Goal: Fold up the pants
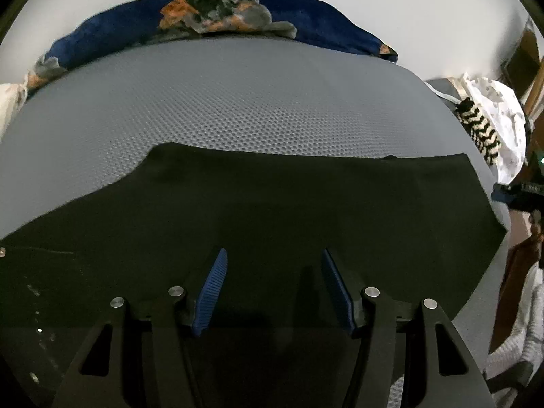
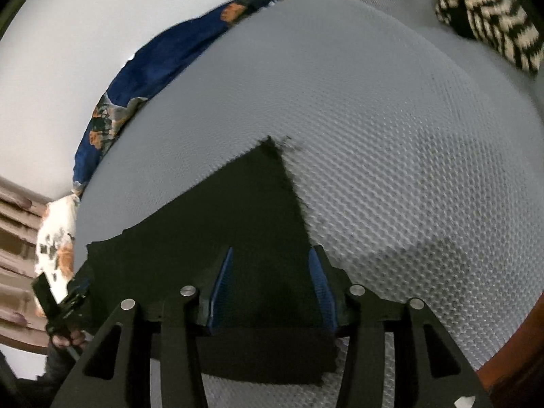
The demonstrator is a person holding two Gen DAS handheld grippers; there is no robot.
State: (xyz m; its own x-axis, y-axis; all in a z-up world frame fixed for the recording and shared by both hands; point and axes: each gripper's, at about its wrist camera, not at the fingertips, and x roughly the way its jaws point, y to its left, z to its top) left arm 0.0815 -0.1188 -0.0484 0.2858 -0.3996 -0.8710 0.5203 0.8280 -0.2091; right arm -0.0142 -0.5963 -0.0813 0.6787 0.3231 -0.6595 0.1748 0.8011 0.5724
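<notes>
Black pants [image 1: 272, 210] lie flat on a grey textured mattress [image 1: 221, 102]. My left gripper [image 1: 273, 258] is open just above the pants' middle, with nothing between its blue pads. In the right wrist view the pants [image 2: 238, 221] end in a corner on the mattress [image 2: 391, 153]. My right gripper [image 2: 272, 255] is open over that end of the pants, near their right edge. The right gripper also shows at the left wrist view's right edge [image 1: 520, 197], and the left gripper at the right wrist view's lower left [image 2: 64, 309].
A blue floral blanket [image 1: 210, 17] lies along the mattress's far edge against a white wall. A black-and-white knitted piece [image 1: 479, 129] and white cloth [image 1: 503, 115] lie at the right. Wooden furniture [image 2: 503, 374] borders the bed.
</notes>
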